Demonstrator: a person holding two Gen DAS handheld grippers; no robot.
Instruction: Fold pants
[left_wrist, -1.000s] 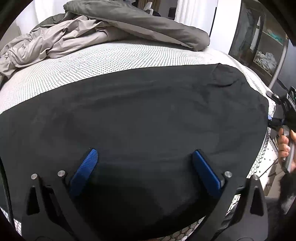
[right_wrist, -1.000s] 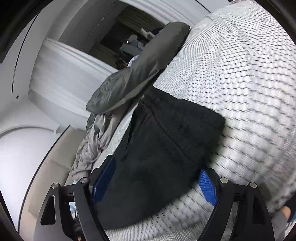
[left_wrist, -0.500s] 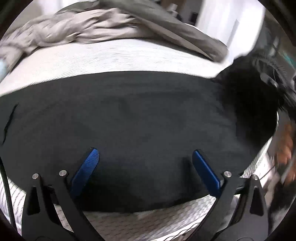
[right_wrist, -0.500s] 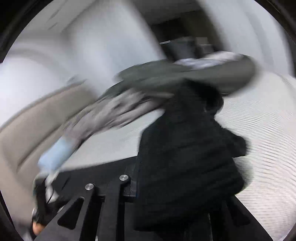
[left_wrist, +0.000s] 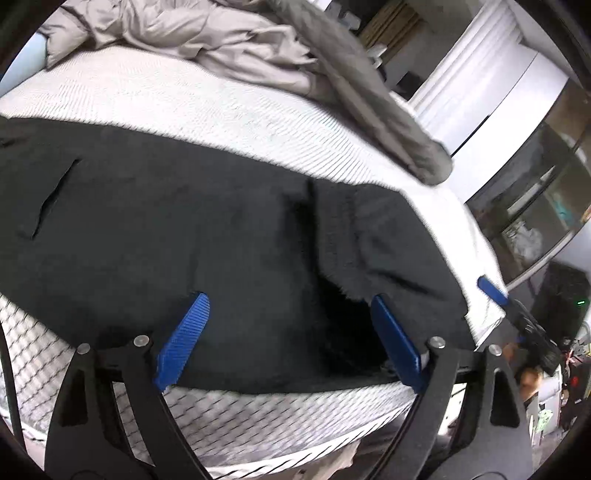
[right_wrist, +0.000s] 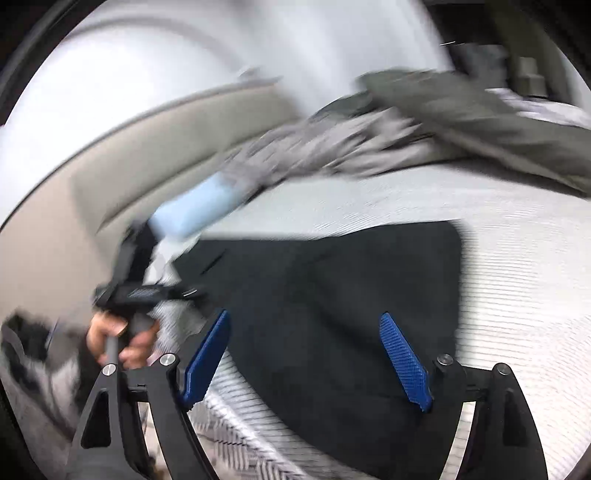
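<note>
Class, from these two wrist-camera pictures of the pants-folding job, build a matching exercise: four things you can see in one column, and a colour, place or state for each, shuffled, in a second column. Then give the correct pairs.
Column one
1. pants
2. left gripper
3. bedding
4. mattress

Column two
A. crumpled in a heap at the far side of the bed
B. black, spread out with one end folded back over itself
C. white with a knit texture, lying under the garment
D. open, blue pads apart above the near edge of the cloth

Pairs: 1-B, 2-D, 3-A, 4-C
</note>
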